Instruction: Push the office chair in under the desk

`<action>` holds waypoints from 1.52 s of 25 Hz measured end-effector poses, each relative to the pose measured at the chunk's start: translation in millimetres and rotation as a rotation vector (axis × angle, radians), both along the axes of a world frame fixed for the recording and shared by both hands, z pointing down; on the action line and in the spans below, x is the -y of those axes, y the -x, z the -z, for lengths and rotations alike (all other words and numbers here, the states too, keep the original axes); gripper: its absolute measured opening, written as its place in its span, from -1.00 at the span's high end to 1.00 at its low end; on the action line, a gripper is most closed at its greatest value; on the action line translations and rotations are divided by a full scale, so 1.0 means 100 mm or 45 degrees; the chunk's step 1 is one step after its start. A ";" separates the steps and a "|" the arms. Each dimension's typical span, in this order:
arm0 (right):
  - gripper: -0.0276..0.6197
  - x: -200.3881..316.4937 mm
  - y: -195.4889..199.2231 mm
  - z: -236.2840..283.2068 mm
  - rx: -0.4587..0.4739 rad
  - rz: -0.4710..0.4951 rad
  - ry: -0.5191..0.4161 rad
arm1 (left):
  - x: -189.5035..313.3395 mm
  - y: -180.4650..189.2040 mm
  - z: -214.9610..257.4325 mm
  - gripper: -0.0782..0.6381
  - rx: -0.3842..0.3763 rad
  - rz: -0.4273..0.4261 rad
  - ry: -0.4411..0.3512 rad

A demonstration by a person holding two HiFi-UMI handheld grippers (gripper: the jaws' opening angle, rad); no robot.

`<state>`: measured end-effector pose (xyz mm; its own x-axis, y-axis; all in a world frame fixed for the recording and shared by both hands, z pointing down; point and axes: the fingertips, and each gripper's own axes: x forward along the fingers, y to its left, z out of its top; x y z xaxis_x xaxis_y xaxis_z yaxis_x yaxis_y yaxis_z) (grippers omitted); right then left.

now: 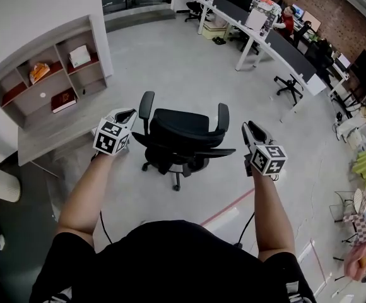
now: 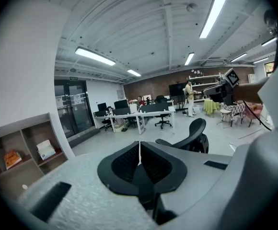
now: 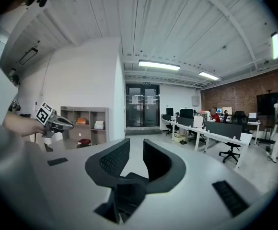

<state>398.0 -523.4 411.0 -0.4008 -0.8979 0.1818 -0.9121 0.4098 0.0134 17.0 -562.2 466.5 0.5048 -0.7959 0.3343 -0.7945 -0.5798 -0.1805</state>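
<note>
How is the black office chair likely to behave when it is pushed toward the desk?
The office chair stands on a wheeled star base on smooth floor, so it should probably roll easily. It rests on that one central base, so it may swivel if pushed off-centre. Pushing high on the backrest might tilt it a little.

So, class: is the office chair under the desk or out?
Out: the office chair stands on bare floor, apart from the desk.

No word, brand or number is legible; the sheets on the glass doors are too small to read.
</note>
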 end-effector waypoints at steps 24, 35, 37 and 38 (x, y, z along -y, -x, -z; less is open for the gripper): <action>0.03 0.29 0.21 -2.02 -0.481 0.407 0.560 | 0.03 -0.40 -2.04 0.11 0.765 -0.523 0.427; -0.14 0.30 0.29 -2.67 -0.765 0.568 0.698 | 0.12 -0.44 -2.73 0.06 1.153 -0.664 0.484; -0.14 0.30 0.28 -2.73 -0.853 0.602 0.697 | 0.15 -0.46 -2.83 0.05 1.197 -0.680 0.501; -0.14 0.30 0.27 -2.75 -0.886 0.610 0.695 | 0.17 -0.47 -2.85 0.04 1.206 -0.683 0.510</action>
<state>371.2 -553.0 685.9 -0.3462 -0.3934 0.8517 -0.5102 0.8408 0.1810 63.7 -579.1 752.0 0.1577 -0.3072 0.9385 -0.0743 -0.9514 -0.2989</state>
